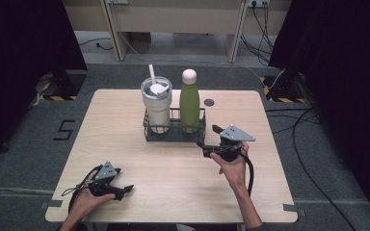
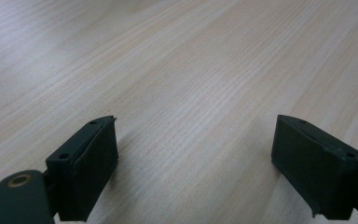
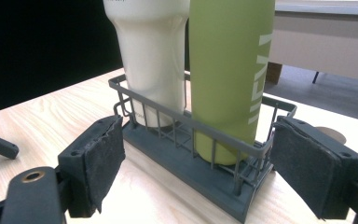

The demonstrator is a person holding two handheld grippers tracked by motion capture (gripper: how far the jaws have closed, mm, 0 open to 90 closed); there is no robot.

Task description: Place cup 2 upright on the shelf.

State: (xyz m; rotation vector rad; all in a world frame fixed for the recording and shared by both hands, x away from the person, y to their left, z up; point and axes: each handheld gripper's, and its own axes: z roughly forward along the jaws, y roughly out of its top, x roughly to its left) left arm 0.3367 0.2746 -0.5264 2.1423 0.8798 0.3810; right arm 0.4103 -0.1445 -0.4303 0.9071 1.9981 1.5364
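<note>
The green bottle [image 1: 190, 105] stands upright in the right end of a dark wire rack [image 1: 174, 132] near the far middle of the table [image 1: 125, 159], its long axis vertical, with a pale cap on top. Just beside it, in the rack's left end, stands a white tumbler [image 1: 156, 107] with a straw. The right gripper [image 1: 208, 140] sits just in front of the rack's right corner, nose toward it; in the right gripper view the bottle [image 3: 230, 70] rises dead ahead between the spread jaws, which are released and hold nothing. The bottle lies forward and slightly left of those tongs, so this hand looks like the one to take it. The left gripper [image 1: 124, 189] rests well apart at the near left corner, jaws also wide, over bare wood.
</note>
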